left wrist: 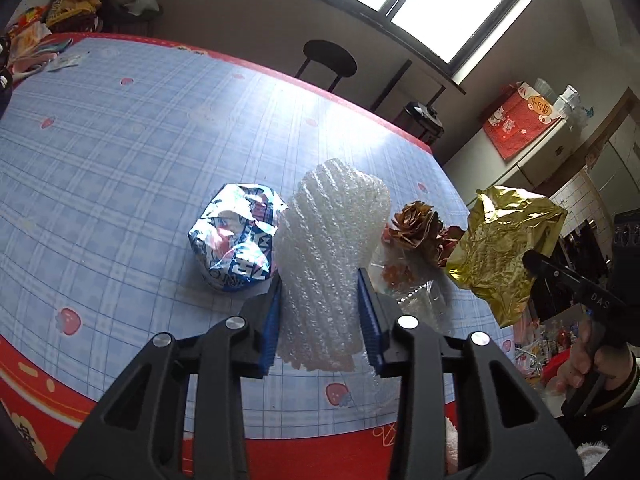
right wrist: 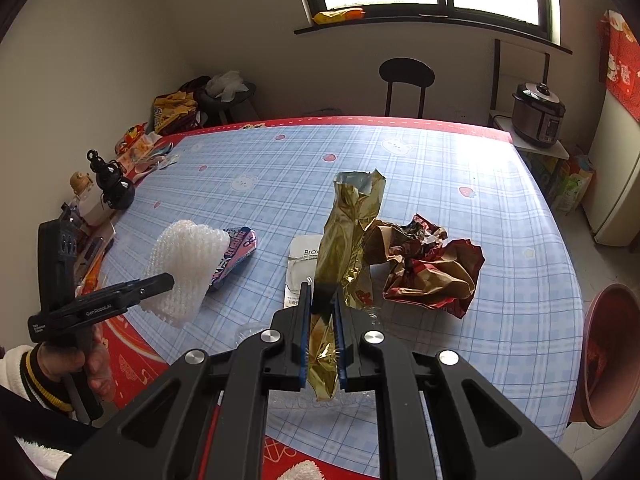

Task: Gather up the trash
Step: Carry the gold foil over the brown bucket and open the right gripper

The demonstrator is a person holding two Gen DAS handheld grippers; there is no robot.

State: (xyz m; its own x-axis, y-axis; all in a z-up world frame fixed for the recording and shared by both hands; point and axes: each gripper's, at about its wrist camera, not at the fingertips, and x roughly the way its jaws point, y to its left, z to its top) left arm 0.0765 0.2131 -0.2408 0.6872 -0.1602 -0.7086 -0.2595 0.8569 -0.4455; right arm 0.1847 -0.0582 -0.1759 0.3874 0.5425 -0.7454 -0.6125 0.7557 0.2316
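Left wrist view: left gripper (left wrist: 320, 280) jaws pinch the foam net (left wrist: 332, 248); right gripper (right wrist: 321, 300), nearly pressed together, clamps the gold wrapper (right wrist: 344, 240)

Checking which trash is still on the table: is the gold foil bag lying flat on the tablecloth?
No: the gold foil bag is clamped between the right gripper pads and held up above the tablecloth.
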